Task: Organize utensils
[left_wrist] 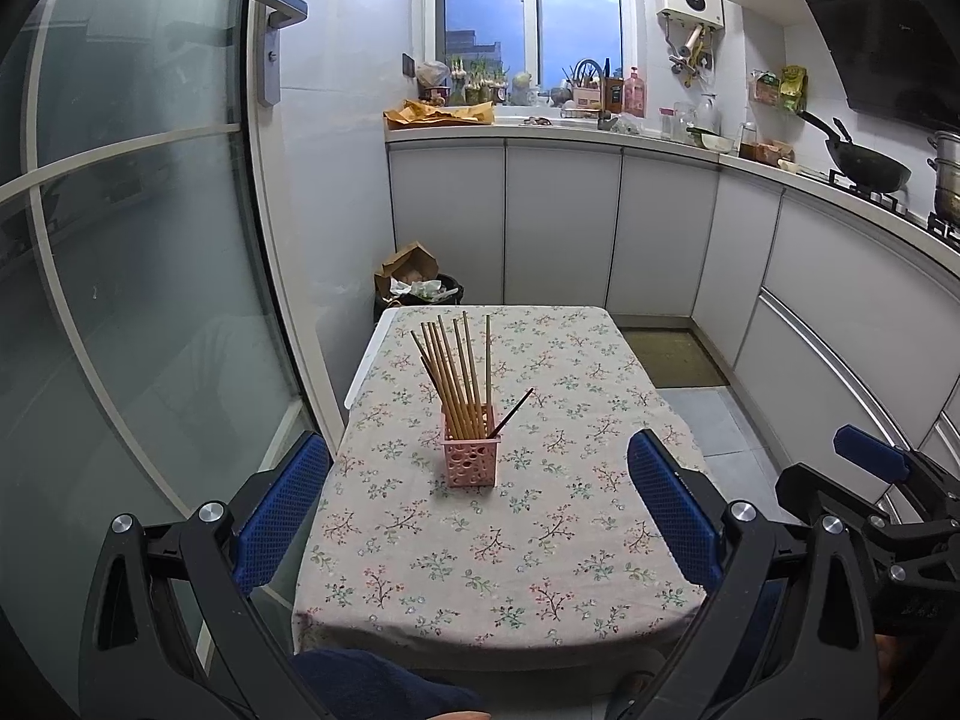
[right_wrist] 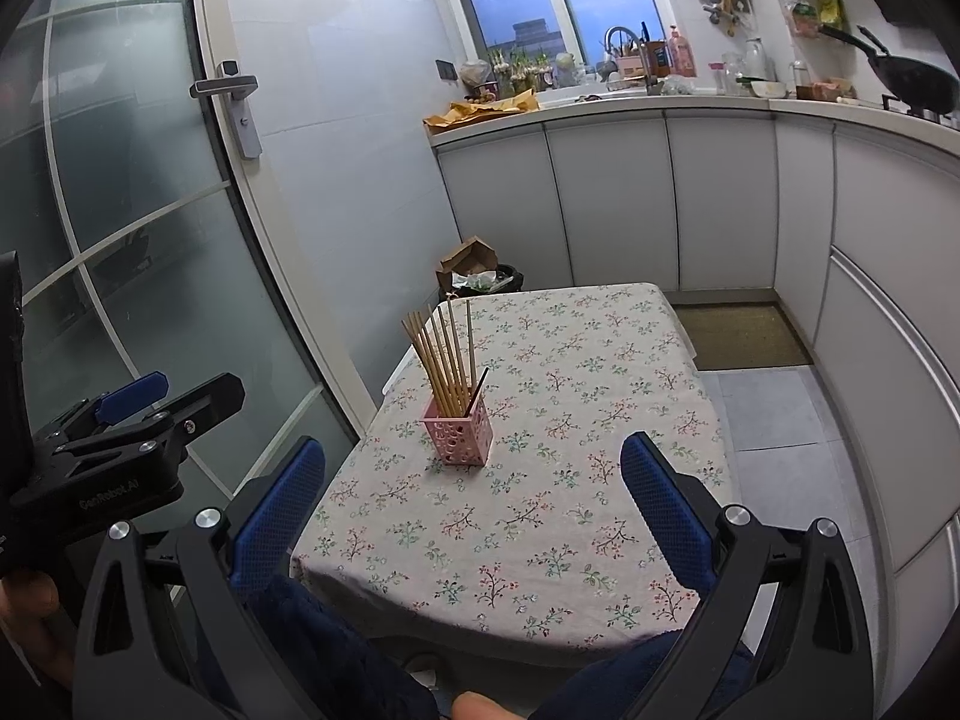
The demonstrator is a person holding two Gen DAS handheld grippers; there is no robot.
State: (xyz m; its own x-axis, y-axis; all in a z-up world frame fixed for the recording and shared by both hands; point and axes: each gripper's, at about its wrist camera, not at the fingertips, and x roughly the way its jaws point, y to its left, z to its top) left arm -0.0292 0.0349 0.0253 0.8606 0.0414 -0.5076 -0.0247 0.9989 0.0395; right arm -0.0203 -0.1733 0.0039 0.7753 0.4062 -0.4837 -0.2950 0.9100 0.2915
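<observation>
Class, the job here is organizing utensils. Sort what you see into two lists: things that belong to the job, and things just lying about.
Belongs to the job:
pink holder
light chopsticks standing in it
dark chopstick leaning in it
left gripper, open
right gripper, open

Just lying about:
wok
trash bin
floor mat
pink bottle

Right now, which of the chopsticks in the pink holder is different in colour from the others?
The dark chopstick, leaning right out of the pink holder. The other chopsticks are light bamboo and stand taller, bunched together.
</observation>
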